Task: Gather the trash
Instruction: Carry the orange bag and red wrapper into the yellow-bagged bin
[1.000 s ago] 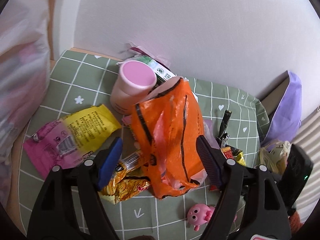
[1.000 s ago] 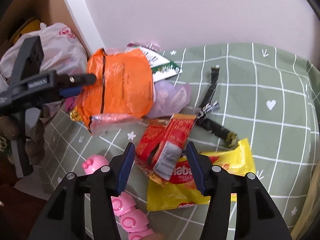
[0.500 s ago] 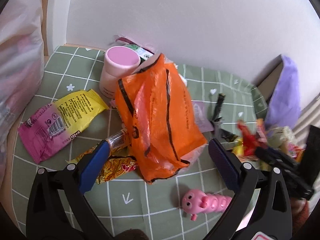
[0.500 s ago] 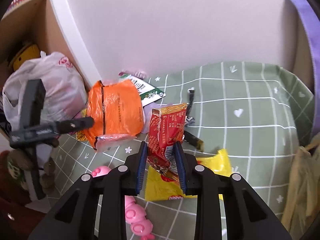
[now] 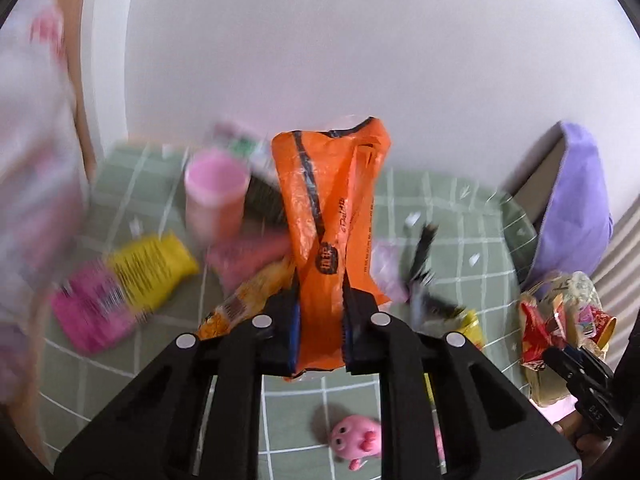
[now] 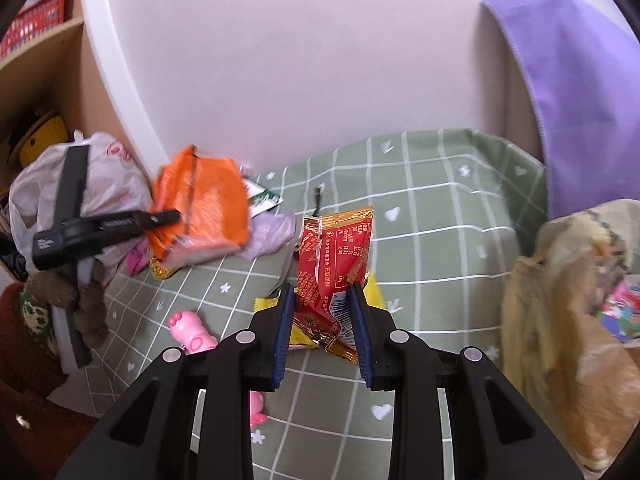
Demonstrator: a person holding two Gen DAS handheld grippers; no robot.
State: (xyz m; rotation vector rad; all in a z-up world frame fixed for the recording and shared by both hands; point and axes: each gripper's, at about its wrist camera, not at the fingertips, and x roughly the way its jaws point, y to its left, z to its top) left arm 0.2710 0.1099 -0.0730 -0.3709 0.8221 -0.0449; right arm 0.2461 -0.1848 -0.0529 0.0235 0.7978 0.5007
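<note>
The left hand-held gripper (image 5: 320,328) has just been closing and now clamps the orange bag (image 5: 332,216), lifted off the green checked worktop (image 5: 460,216) toward twelve o'clock. The right hand-held gripper (image 6: 322,332), which was wide apart a second ago, pinches the red wrapper (image 6: 334,264) upright. At three o'clock waits a tan bag (image 6: 560,320), probably the trash destination.

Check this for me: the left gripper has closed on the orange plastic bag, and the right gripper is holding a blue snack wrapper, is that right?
Not quite. The right gripper holds a red snack wrapper, not a blue one, as the right wrist view shows. The left gripper, its jaws just closed, does grip the orange plastic bag.
</note>
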